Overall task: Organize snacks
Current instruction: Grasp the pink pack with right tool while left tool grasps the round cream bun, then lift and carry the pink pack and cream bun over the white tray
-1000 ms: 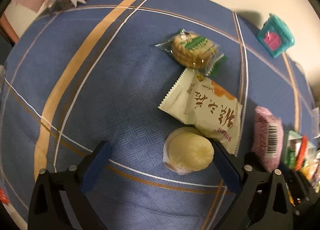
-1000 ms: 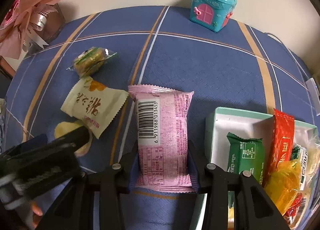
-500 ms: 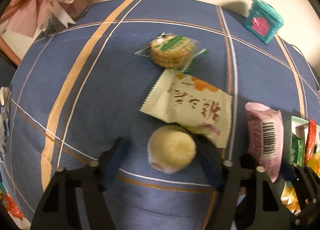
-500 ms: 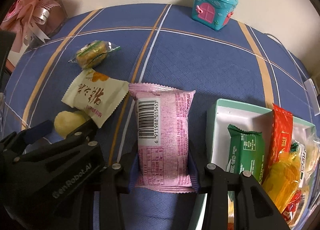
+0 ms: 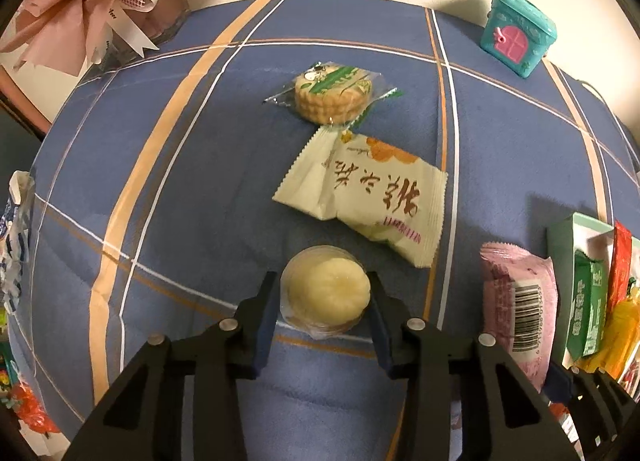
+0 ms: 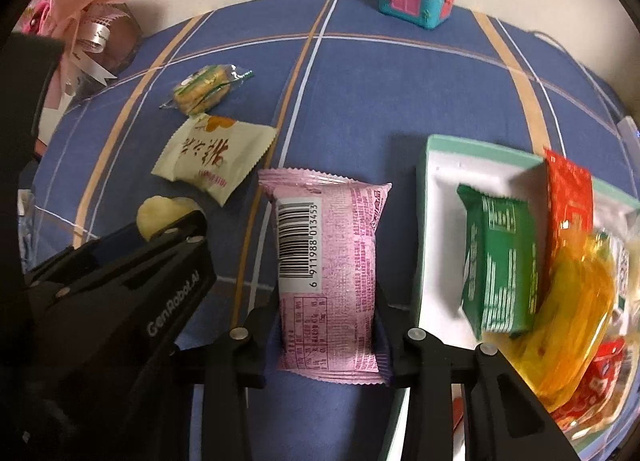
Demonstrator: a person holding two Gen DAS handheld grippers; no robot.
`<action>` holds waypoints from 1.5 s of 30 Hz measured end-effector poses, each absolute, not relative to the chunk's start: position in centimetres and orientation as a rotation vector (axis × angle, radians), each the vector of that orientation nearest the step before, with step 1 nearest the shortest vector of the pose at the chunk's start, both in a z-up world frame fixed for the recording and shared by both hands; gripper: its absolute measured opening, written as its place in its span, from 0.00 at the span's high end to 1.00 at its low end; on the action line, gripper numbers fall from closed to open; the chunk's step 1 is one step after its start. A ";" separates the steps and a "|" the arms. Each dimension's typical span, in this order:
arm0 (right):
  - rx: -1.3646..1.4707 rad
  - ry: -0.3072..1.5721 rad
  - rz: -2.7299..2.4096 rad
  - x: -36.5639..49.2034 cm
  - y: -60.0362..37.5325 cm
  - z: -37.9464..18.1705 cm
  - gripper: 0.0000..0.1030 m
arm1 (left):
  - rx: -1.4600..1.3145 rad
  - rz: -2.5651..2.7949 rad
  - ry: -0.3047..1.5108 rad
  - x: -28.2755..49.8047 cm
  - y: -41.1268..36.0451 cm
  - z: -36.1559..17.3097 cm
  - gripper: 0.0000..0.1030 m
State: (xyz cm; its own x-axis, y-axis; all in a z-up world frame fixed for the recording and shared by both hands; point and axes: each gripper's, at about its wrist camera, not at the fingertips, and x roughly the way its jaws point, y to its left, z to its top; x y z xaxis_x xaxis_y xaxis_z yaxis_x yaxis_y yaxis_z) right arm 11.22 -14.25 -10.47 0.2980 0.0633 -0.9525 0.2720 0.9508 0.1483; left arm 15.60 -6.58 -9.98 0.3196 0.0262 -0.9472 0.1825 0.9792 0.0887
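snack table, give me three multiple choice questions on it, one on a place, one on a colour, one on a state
1. What lies directly between the cookie pack and the round yellow pastry?
A. cream packet
B. teal house box
C. green packet

2. What colour is the barcoded packet in the right gripper?
A. red
B. pink
C. green

3. The left gripper is
A. wide open above the cloth
B. shut on the pastry
C. holding the cookie pack

Answers: 1 A, the cream packet lies between them. 2 B, its wrapper is pink. 3 B, both fingers press the pastry's sides.
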 end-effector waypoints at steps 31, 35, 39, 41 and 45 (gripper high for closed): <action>0.443 1.077 -0.133 -1.9 -18.3 -2.1 0.62 | 0.102 -0.118 1.252 6.5 -4.0 -4.2 0.58; 0.444 1.050 -0.128 -2.9 -18.4 -1.1 0.62 | 0.083 -0.129 1.223 5.6 -4.4 -2.5 0.58; 0.437 1.033 -0.131 -3.6 -18.6 -0.3 0.62 | 0.069 -0.145 1.195 5.4 -4.6 -1.4 0.58; 0.437 1.027 -0.137 -3.8 -19.0 -0.1 0.62 | 0.065 -0.153 1.185 6.2 -4.5 -1.4 0.58; 0.452 1.007 -0.177 -4.5 -20.9 0.4 0.62 | 0.048 -0.176 1.175 6.5 -5.2 -1.0 0.58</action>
State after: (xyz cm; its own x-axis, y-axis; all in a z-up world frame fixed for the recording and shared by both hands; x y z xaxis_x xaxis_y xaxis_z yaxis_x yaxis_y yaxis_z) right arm -4.46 -20.91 0.35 0.5296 0.0626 -0.8460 0.3471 0.8940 0.2834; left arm 6.47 -5.24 -1.02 0.3739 -0.1120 -0.9207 0.1623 0.9853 -0.0540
